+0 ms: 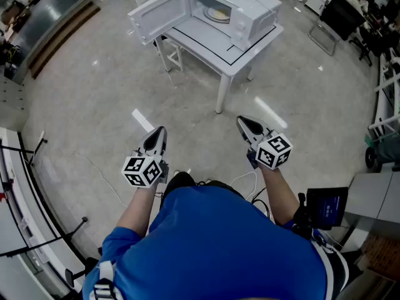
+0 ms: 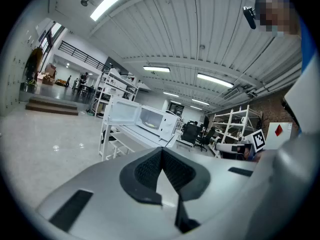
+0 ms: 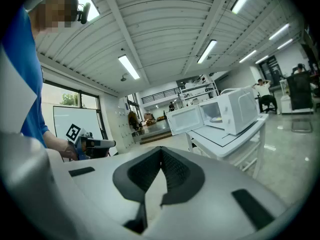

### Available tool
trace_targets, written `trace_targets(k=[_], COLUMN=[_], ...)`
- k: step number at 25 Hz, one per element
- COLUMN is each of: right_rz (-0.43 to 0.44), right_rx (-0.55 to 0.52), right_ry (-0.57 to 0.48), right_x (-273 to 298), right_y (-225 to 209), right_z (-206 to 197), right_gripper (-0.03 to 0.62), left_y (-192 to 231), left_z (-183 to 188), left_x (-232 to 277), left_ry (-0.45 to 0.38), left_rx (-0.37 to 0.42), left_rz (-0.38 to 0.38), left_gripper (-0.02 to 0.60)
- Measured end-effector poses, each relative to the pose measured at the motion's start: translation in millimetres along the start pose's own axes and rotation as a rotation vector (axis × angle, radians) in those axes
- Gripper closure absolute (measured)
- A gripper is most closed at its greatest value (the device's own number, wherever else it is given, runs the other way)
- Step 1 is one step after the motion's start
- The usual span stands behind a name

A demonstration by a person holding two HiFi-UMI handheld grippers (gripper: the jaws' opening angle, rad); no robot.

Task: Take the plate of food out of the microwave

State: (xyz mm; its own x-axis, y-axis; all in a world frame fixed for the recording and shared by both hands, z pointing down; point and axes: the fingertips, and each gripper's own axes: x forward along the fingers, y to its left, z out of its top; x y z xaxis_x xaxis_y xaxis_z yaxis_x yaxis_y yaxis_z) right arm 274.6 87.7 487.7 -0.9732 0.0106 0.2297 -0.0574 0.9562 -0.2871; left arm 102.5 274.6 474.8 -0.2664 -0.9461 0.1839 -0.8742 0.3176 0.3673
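Nearest, both grippers are held low in front of the person, well apart from the work. The left gripper has its jaws pressed together with nothing between them, and the right gripper is clenched the same way, also empty. Beyond them lies bare floor, then a single white desk carrying one microwave, its door swung wide open. Inside sits one plate with something pale on it, too far off to identify.

The plate is likely stiff, smooth-rimmed and breakable, moderately light, and the food on it could slide. The near rim facing the opening looks like the best place to pinch, and the plate should be kept level while it is drawn out.
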Motion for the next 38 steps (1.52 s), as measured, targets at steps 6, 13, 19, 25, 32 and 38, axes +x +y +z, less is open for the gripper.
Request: trace_targets(k=[6,13,19,25,32,38], right_rz=[-0.037,-0.098,-0.164,-0.238,-0.324,-0.351], right_rx=[0.001,-0.051,-0.051,-0.073,-0.069,-0.057], right_ry=[-0.023,0.000,0.004,0.003,-0.008,-0.002], right_x=[6,59,125,176,216,237], right_y=[-6,-33,-58,-70,-85,-90], right_z=[14,24,46,69,83,85], right_gripper=[0.591,0.591,0.591,0.591,0.591,0.591], left_y=[-5,35,96,143,176,191], left_z=[13,25,53,76,94,99], left_x=[15,70,123,159,188,210], left_ry=[0.005,0.026,0.041,0.070,0.101,0.115], left_rx=[0.012,0.000,-0.016,-0.014,-0.007,-0.012], left_rz=[-0.035,-0.093,-0.123,-0.166,-0.228,-0.257], left_gripper=[0.572,0.572,0.572,0.572,0.572,0.572])
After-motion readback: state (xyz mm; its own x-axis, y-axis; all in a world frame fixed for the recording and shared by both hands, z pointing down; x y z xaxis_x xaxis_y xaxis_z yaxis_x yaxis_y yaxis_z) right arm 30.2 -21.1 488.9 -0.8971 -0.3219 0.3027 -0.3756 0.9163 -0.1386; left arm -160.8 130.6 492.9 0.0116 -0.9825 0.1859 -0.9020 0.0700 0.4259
